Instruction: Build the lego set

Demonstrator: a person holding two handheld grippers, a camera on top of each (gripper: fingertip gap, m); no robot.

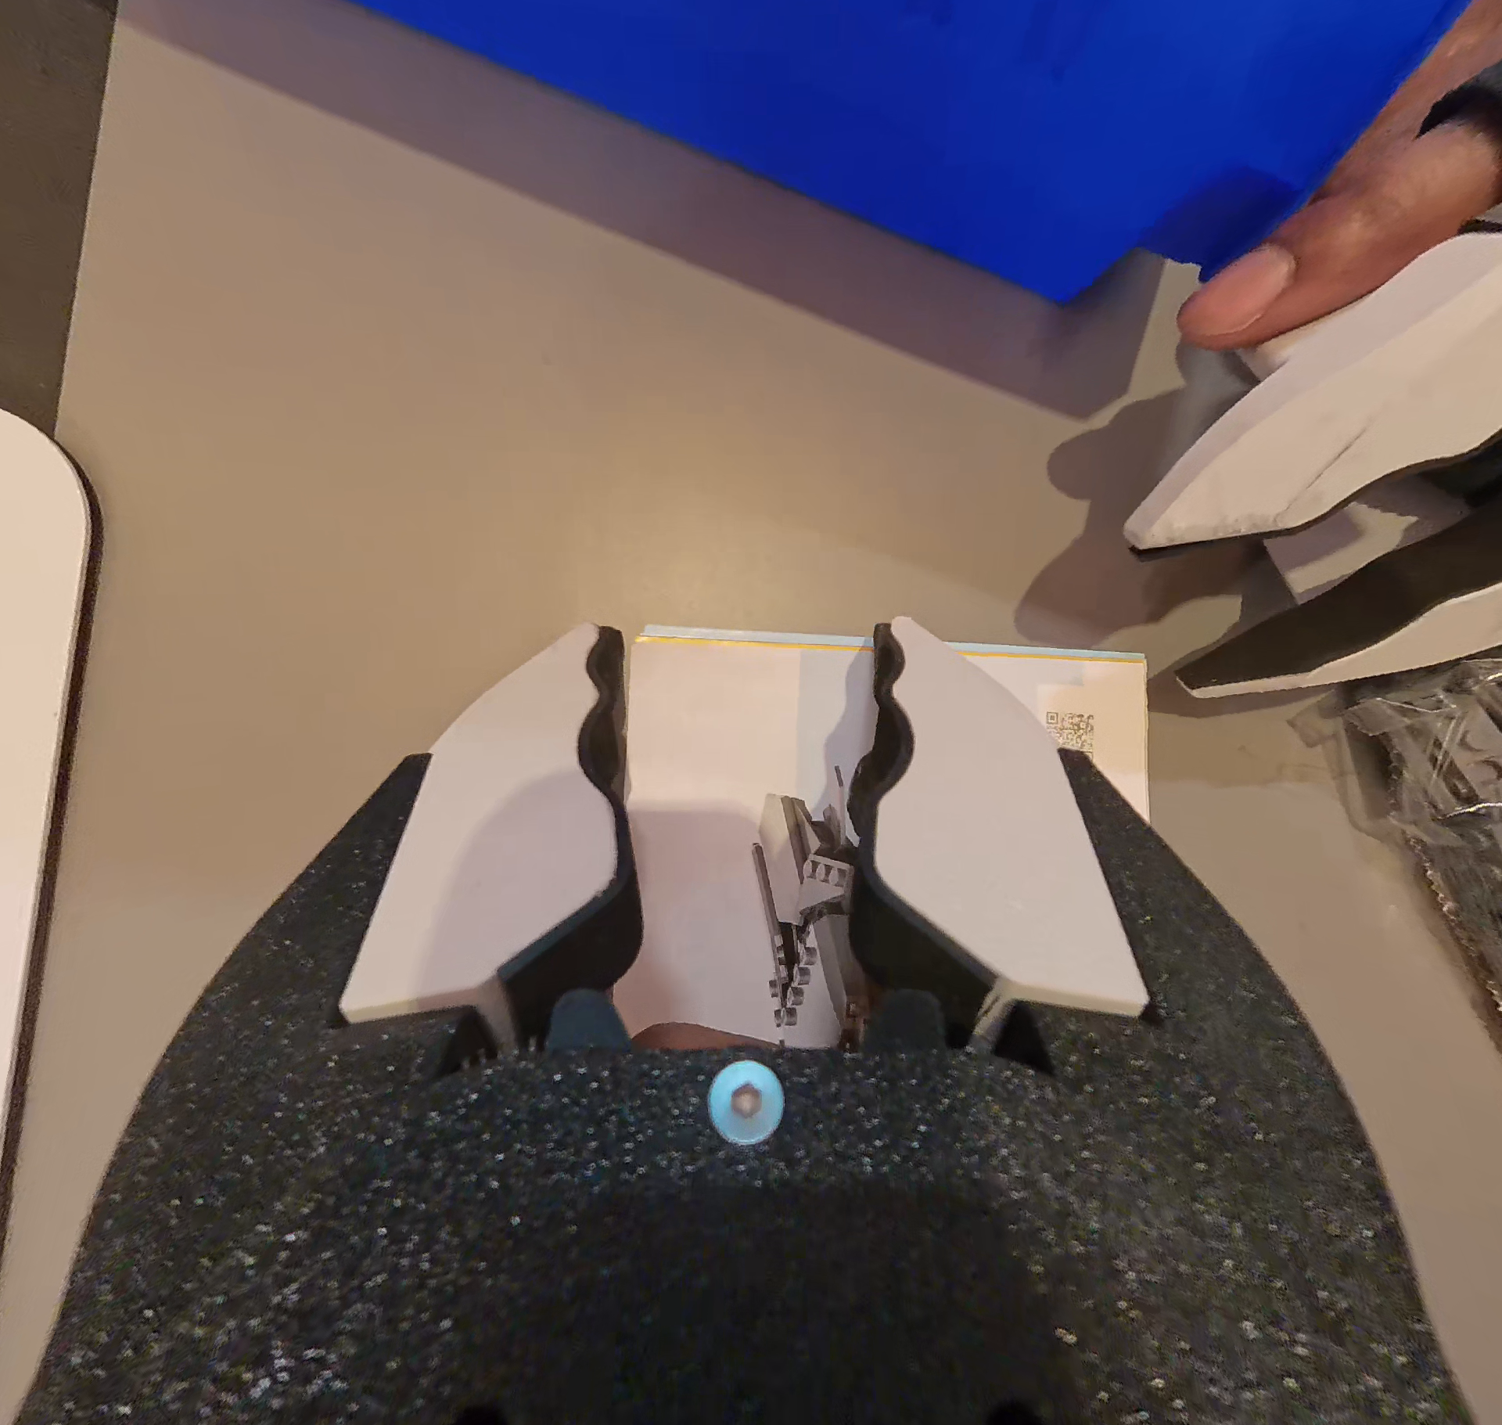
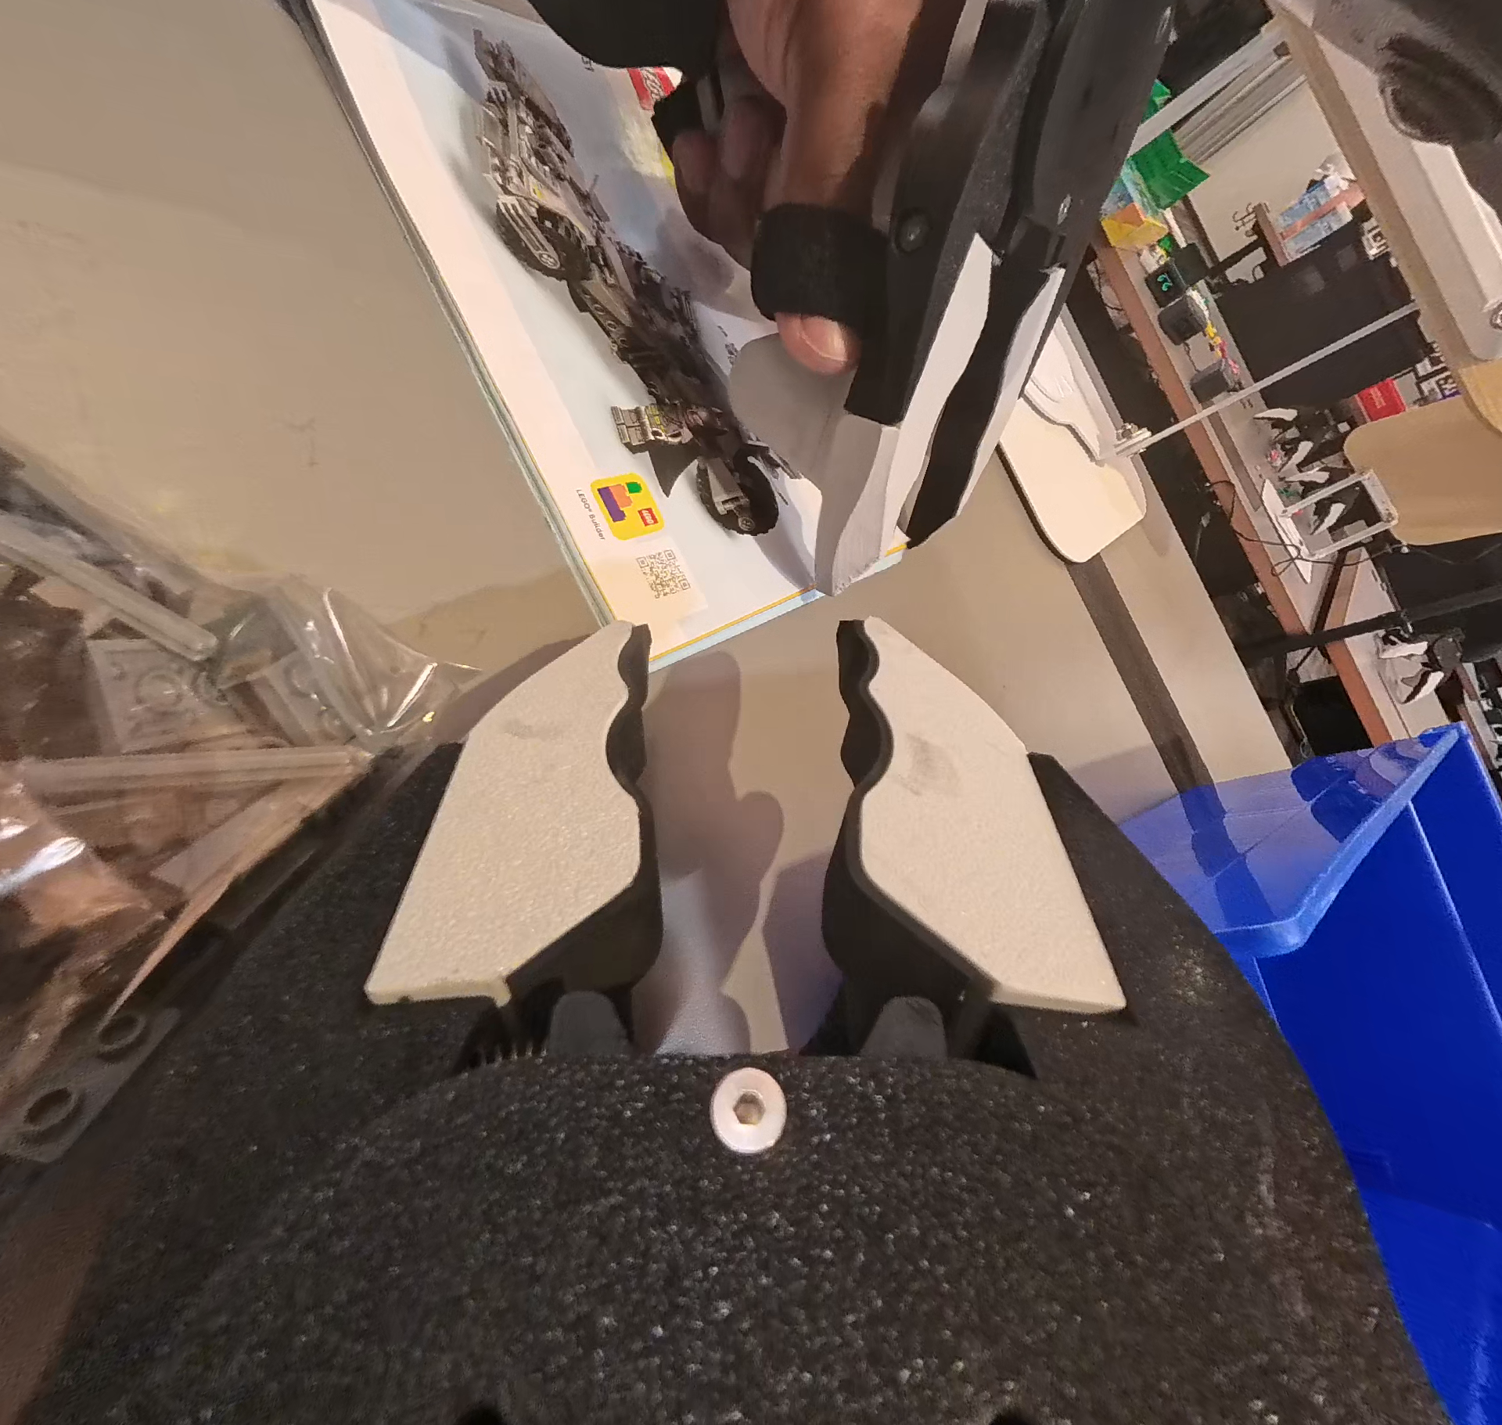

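A building-instruction booklet (image 1: 731,735) with a grey brick vehicle on its cover lies flat on the beige table (image 1: 406,410). My left gripper (image 1: 752,638) is open above the booklet's far edge. Its left pad (image 1: 605,679) stands at the booklet's left edge and its right finger is over the cover. The right wrist view shows the booklet (image 2: 504,248) with my left gripper (image 2: 874,557) tipped down on its near corner, gripping nothing. My right gripper (image 2: 744,630) is open and empty over bare table just off the booklet's corner. It also shows in the left wrist view (image 1: 1162,614).
A blue bin (image 1: 813,85) stands at the back, also seen in the right wrist view (image 2: 1341,898). A clear plastic bag of grey bricks (image 2: 122,695) lies beside my right gripper, also in the left wrist view (image 1: 1430,776). A white rounded board (image 1: 32,654) lies at the left.
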